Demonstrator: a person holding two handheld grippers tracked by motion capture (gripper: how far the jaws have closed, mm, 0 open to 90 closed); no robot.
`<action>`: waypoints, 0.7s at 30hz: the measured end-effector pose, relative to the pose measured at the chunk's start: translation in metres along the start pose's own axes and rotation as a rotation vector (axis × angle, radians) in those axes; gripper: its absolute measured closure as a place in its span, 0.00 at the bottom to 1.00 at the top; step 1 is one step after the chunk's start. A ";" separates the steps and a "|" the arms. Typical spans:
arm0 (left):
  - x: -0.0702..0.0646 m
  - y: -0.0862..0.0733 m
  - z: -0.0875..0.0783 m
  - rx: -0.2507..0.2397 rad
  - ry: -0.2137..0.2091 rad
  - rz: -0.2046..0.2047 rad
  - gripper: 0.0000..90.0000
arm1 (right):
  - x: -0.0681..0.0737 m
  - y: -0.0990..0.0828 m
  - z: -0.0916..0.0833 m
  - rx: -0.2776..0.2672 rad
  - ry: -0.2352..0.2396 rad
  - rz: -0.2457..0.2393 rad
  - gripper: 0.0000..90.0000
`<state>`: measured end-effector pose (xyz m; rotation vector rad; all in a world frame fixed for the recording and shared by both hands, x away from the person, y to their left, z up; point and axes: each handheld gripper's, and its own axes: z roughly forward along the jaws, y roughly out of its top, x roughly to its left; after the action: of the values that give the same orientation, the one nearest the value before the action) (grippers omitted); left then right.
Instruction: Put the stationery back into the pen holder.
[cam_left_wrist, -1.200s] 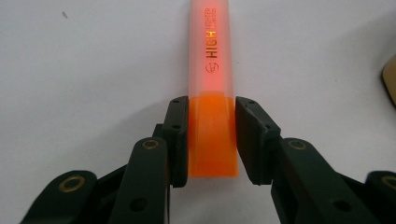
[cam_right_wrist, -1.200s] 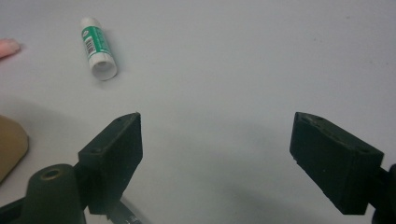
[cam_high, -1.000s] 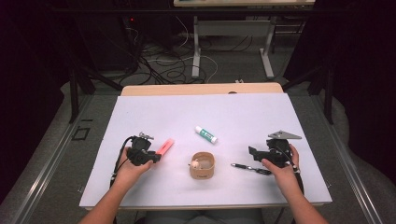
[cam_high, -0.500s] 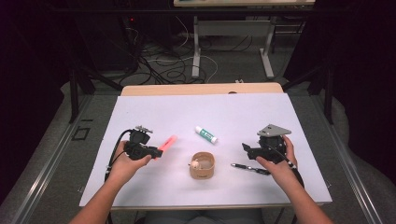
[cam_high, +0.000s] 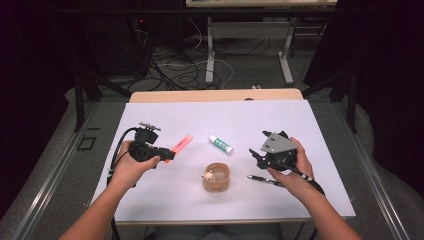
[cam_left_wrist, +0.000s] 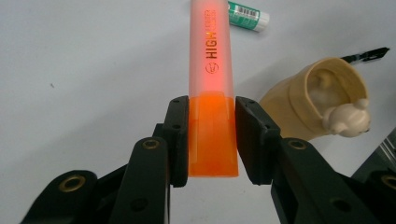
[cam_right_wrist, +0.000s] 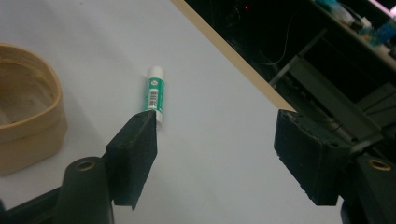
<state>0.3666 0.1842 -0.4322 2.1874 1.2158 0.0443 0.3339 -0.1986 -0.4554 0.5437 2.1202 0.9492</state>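
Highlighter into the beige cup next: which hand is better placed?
Left. The left gripper already clamps the orange highlighter beside the beige cup; the right gripper is open and holds nothing.

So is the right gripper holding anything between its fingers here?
No: in its own view the right gripper stands open over bare table, with the glue stick lying beyond its fingers.

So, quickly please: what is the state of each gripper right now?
Left gripper: shut on the orange highlighter.
Right gripper: open, nothing between its jaws, which have just been closing.

Table (cam_high: 150, 210) – cup (cam_high: 216, 178), pen (cam_high: 265, 179) (glue stick (cam_high: 220, 144)).
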 end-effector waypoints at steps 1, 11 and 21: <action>-0.001 0.001 -0.001 -0.002 -0.002 -0.002 0.75 | 0.002 0.003 0.000 -0.006 0.005 -0.028 0.35; -0.009 0.008 -0.005 -0.008 -0.040 0.003 0.75 | 0.022 0.026 0.004 -0.055 0.065 -0.305 0.37; -0.023 0.015 0.005 0.010 -0.094 0.008 0.75 | 0.043 0.038 0.009 -0.037 0.086 -0.543 0.40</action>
<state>0.3662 0.1586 -0.4224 2.1778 1.1572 -0.0605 0.3162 -0.1434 -0.4493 -0.1004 2.1543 0.7031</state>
